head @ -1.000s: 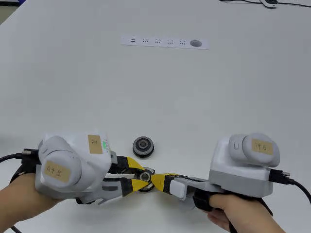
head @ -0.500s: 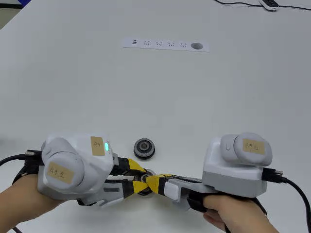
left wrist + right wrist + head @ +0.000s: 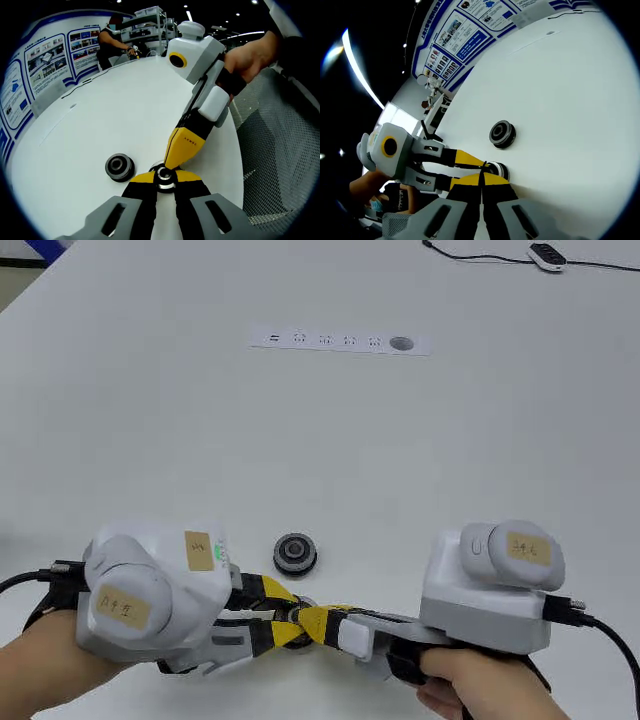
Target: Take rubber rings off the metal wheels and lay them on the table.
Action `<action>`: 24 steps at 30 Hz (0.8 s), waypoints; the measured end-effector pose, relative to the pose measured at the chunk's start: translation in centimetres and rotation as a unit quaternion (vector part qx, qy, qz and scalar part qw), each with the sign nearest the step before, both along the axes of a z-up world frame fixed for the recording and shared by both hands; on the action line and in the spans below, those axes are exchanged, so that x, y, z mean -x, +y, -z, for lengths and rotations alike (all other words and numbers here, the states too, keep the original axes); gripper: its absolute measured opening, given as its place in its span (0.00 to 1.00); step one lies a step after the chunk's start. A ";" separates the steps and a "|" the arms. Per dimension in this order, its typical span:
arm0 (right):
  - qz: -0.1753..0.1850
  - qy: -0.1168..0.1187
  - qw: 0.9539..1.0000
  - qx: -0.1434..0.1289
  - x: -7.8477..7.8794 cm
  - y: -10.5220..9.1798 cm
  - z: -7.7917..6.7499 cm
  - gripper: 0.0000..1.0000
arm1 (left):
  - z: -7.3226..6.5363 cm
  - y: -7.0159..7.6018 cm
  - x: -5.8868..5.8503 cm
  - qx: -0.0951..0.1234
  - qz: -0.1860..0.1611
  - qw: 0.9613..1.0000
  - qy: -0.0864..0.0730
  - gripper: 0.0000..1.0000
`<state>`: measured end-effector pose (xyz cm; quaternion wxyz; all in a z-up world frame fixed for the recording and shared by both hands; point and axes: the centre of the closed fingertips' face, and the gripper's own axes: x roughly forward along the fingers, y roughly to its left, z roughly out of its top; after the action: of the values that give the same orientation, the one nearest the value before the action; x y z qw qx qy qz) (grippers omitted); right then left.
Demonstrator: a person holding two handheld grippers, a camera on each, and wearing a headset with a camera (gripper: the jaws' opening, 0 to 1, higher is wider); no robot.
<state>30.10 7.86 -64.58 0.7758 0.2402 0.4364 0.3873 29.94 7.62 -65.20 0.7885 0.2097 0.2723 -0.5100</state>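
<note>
At the near edge of the table, the left gripper clenches a metal wheel. The right gripper has closed in during the last second, its jaws pinching the rubber ring, seemingly ready to peel it off. A second wheel lies just beyond.

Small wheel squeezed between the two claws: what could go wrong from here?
1. The held wheel sits only at the tips of the left claw. A pull from the right claw might pop it free, and it could roll across the table.
2. The right claw's shut tips meet the wheel's edge and may slip off without catching anything.
3. The loose wheel lies close by and could get knocked.
</note>
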 end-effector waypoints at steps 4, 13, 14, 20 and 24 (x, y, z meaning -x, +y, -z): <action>0.003 0.004 1.000 -0.008 0.2 0.1 -0.5 0.01 | 0.0 0.0 0.0 -0.004 0.003 1.000 -0.003 0.13; 0.010 0.013 1.000 -0.019 0.4 0.1 -0.9 0.01 | 0.0 0.0 0.1 -0.012 0.001 1.000 -0.014 0.13; 0.010 0.015 1.000 -0.020 0.5 0.2 -0.9 0.01 | 0.0 0.0 0.2 -0.012 -0.001 1.000 -0.012 0.13; 0.011 0.021 0.999 -0.026 0.7 0.3 -1.0 0.01 | -0.4 0.2 0.5 -0.015 -0.003 1.000 -0.016 0.14; 0.011 0.024 0.999 -0.031 0.9 0.6 -1.1 0.01 | -0.6 0.7 0.7 -0.014 -0.011 1.000 -0.018 0.15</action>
<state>29.23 8.42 -63.46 0.7613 0.2783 0.4403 0.3862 29.19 8.33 -64.63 0.7959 0.2270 0.2678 -0.4933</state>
